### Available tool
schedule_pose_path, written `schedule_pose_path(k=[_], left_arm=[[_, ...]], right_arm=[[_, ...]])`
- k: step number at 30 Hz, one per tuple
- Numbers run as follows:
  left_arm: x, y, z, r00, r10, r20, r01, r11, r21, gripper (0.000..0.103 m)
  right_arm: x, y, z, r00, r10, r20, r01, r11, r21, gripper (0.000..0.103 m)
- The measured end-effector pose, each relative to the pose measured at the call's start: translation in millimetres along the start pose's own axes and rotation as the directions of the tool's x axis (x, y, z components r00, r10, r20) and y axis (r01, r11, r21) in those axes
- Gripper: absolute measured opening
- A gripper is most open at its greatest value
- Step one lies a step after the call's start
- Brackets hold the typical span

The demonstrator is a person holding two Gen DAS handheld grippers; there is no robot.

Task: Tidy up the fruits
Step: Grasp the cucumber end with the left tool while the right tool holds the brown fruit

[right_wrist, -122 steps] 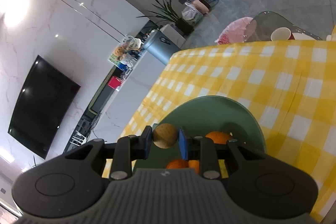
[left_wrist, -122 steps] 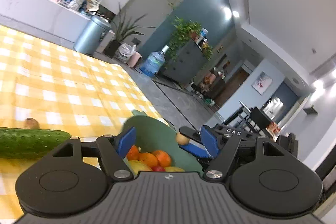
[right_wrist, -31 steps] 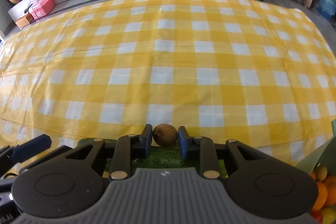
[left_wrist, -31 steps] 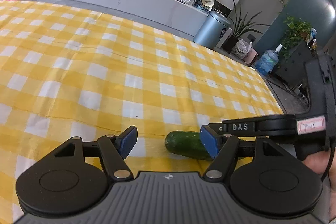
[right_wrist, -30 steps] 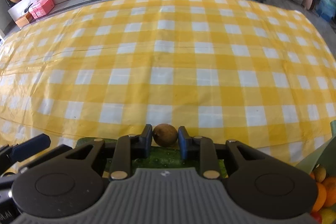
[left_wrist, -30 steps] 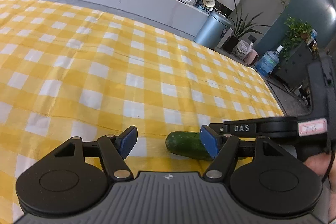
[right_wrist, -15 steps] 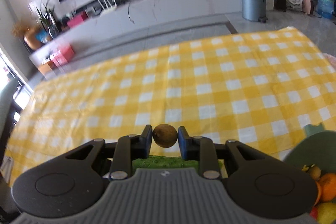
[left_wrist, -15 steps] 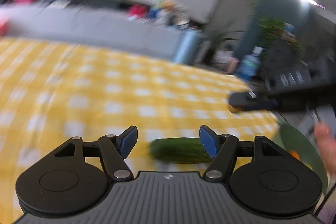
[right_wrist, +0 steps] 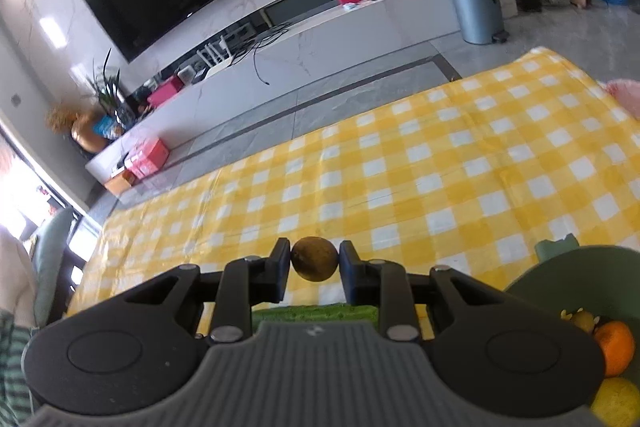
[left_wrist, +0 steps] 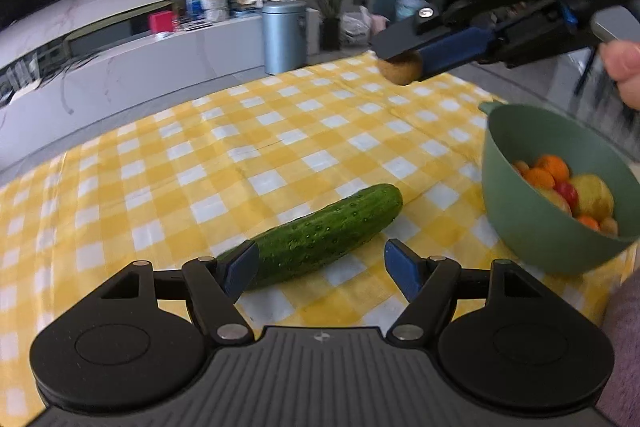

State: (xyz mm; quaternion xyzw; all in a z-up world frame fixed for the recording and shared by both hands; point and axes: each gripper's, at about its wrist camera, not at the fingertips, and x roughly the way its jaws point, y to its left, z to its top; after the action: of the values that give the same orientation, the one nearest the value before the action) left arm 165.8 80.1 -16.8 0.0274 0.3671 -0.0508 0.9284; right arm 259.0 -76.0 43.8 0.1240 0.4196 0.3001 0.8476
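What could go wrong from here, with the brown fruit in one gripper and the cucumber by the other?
1. The right gripper pinches the small round brown fruit only at its sides, in the air over the tablecloth, not over the green bowl; a slip likely sends it rolling.
2. The left gripper, jaws just opened wider, has one finger overlapping the cucumber, which lies slantwise; closing may nudge it aside.

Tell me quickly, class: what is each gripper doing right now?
Left gripper: open, jaws just widened, above the long green cucumber, not gripping it.
Right gripper: shut on the small round brown fruit.
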Motion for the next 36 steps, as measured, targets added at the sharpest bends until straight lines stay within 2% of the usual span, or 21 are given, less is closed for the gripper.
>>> schedule_pose_path(k=[2, 4, 6, 10, 15, 17, 19, 21, 22, 24, 28, 30, 32, 36], left_arm=[[2.3, -4.0, 1.5, 0.999, -0.024, -0.021, 0.025, 0.998, 0.060, 0.085], [7.3, -8.9, 1.7, 0.997, -0.035, -0.064, 0.044, 0.986, 0.161, 0.085], [16.0, -13.4, 0.4, 0.992, -0.009, -0.125, 0.041, 0.965, 0.258, 0.085], [33.9, -16.7, -2.7, 0.977, 0.040, -0.207, 0.043, 0.924, 0.379, 0.087], [35.1, -17.8, 9.1, 0.978, 0.028, -0.206, 0.069, 0.892, 0.446, 0.086], [39.6, -20.7, 15.1, 0.979, 0.028, -0.204, 0.076, 0.872, 0.484, 0.087], [51.4, -24.0, 20.8, 0.971, 0.039, -0.235, 0.090, 0.853, 0.514, 0.087], [63.4, -25.6, 26.0, 0.964, 0.049, -0.260, 0.098, 0.845, 0.525, 0.088], [68.4, -26.2, 29.0, 0.965, 0.061, -0.253, 0.085, 0.845, 0.528, 0.087], [80.3, -26.3, 37.2, 0.967, 0.078, -0.244, 0.057, 0.865, 0.499, 0.087], [107.2, -20.3, 47.6, 0.955, 0.127, -0.267, 0.010, 0.888, 0.460, 0.088], [114.9, -13.7, 53.9, 0.954, 0.117, -0.276, 0.008, 0.911, 0.413, 0.086], [120.6, -7.5, 59.8, 0.951, 0.125, -0.284, -0.011, 0.928, 0.372, 0.077], [131.8, 2.0, 73.6, 0.929, 0.129, -0.348, -0.047, 0.971, 0.235, 0.077]], right_arm=[[1.2, -4.1, -0.4, 1.000, 0.014, -0.013, -0.013, 1.000, 0.013, 0.023], [-0.6, -7.4, -0.8, 1.000, 0.021, -0.011, -0.021, 1.000, 0.020, 0.023], [-4.5, -13.7, 0.1, 1.000, 0.025, 0.005, -0.025, 0.999, 0.043, 0.023], [-14.1, -28.8, 4.2, 0.999, 0.014, 0.048, -0.019, 0.994, 0.108, 0.023], [-17.4, -37.8, 5.4, 0.998, 0.001, 0.056, -0.009, 0.989, 0.147, 0.023], [-17.0, -37.9, 5.6, 0.999, 0.002, 0.054, -0.010, 0.989, 0.151, 0.023], [-17.1, -36.6, 5.2, 0.999, 0.008, 0.053, -0.016, 0.989, 0.146, 0.023], [-17.6, -36.3, 5.1, 0.999, 0.014, 0.052, -0.022, 0.989, 0.147, 0.023], [-17.1, -37.0, 5.4, 0.999, 0.015, 0.052, -0.022, 0.989, 0.146, 0.023], [-16.4, -36.9, 5.5, 0.999, 0.010, 0.051, -0.017, 0.989, 0.147, 0.023], [-14.9, -36.4, 6.0, 0.999, 0.017, 0.050, -0.024, 0.989, 0.145, 0.023], [-16.0, -36.5, 6.1, 0.998, 0.018, 0.062, -0.027, 0.988, 0.149, 0.023], [-17.0, -36.6, 6.6, 0.997, 0.009, 0.077, -0.021, 0.989, 0.147, 0.023], [-18.7, -37.8, 7.3, 0.996, 0.005, 0.094, -0.020, 0.988, 0.154, 0.023]])
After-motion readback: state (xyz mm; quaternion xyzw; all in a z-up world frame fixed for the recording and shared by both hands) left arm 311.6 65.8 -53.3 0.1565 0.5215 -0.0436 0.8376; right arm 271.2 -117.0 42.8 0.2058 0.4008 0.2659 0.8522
